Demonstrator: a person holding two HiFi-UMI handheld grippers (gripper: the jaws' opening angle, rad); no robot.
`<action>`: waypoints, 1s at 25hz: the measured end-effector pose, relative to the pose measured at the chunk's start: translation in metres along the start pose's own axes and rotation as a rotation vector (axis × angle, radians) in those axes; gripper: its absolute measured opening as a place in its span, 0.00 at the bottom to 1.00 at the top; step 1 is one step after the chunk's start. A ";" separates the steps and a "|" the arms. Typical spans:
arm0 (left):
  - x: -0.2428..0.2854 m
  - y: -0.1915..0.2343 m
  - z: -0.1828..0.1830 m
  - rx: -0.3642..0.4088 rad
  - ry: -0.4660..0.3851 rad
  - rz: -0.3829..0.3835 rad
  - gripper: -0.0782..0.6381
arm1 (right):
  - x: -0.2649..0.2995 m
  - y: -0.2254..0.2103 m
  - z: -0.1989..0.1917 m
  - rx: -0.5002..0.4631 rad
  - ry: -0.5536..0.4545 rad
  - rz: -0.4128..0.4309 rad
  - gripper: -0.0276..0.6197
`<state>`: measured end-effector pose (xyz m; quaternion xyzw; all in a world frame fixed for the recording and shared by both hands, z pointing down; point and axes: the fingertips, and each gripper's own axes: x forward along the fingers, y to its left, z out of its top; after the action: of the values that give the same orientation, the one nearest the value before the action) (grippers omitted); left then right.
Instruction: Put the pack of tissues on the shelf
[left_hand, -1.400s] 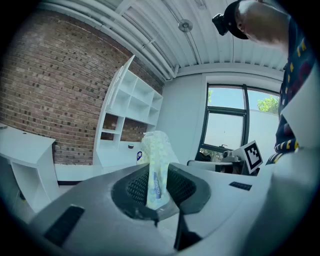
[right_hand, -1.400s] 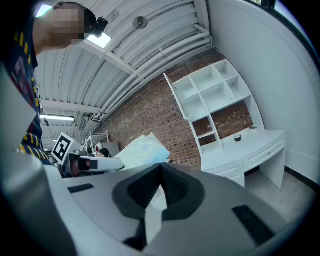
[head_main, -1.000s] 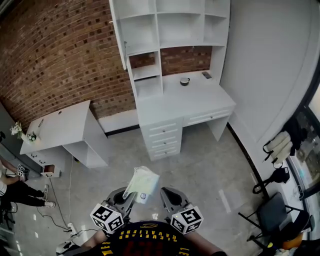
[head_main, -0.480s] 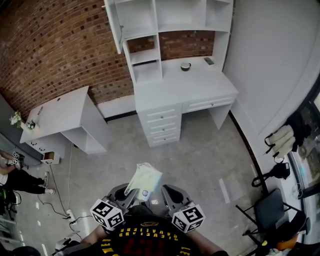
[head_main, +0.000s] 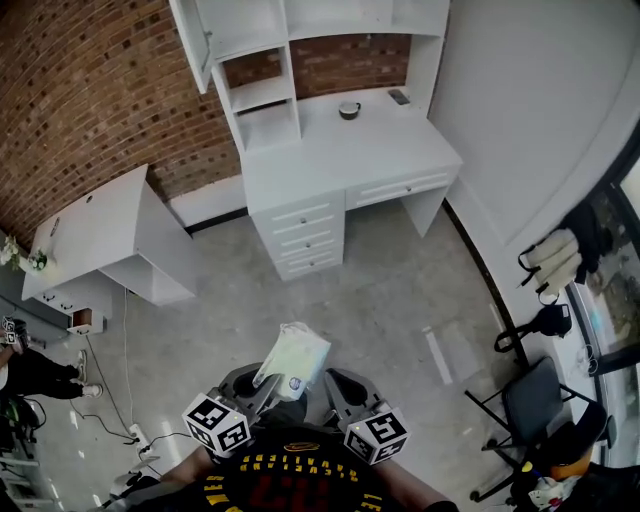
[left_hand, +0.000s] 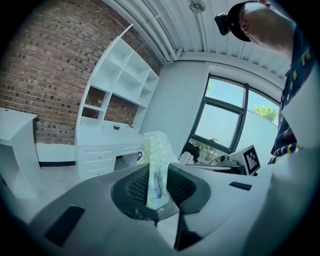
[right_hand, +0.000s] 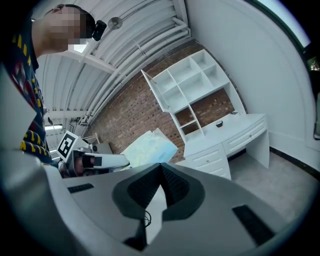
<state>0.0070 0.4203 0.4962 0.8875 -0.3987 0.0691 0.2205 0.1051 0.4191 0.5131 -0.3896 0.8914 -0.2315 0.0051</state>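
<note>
— What's the room like from where you sit?

— Grey floor (head_main: 400, 290), a brick wall (head_main: 90, 100) on the far side, and against it a white desk (head_main: 340, 155) with the shelf unit (head_main: 262, 70) rising from its top. I'm standing well apart from all of it.

— And the pack of tissues (head_main: 293, 360)?

— It's in my left claw (left_hand: 157, 192), which is clenched on the pack's lower edge so it stands upright, most of its length clear of the jaws (handy, I judge, for sliding it into a cubby end first). It's carried out in front of the body, nowhere near the shelf yet.

— The right one?

— My right claw (right_hand: 161, 172) is clenched on nothing, pads meeting, and sits just beside the left. Spare, I think.

— Which cubby?

— The open ones look empty, but from this far I can't be sure.
</note>
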 end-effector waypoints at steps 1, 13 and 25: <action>0.007 0.003 0.004 0.005 0.000 -0.015 0.19 | 0.004 -0.006 0.004 0.000 -0.002 -0.019 0.03; 0.073 0.105 0.090 0.017 -0.048 -0.122 0.19 | 0.117 -0.050 0.076 -0.083 -0.021 -0.131 0.03; 0.095 0.215 0.117 -0.032 -0.015 -0.166 0.19 | 0.219 -0.063 0.089 -0.063 0.028 -0.201 0.03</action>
<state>-0.0942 0.1777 0.4922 0.9143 -0.3265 0.0376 0.2367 0.0131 0.1928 0.4972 -0.4737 0.8547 -0.2079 -0.0429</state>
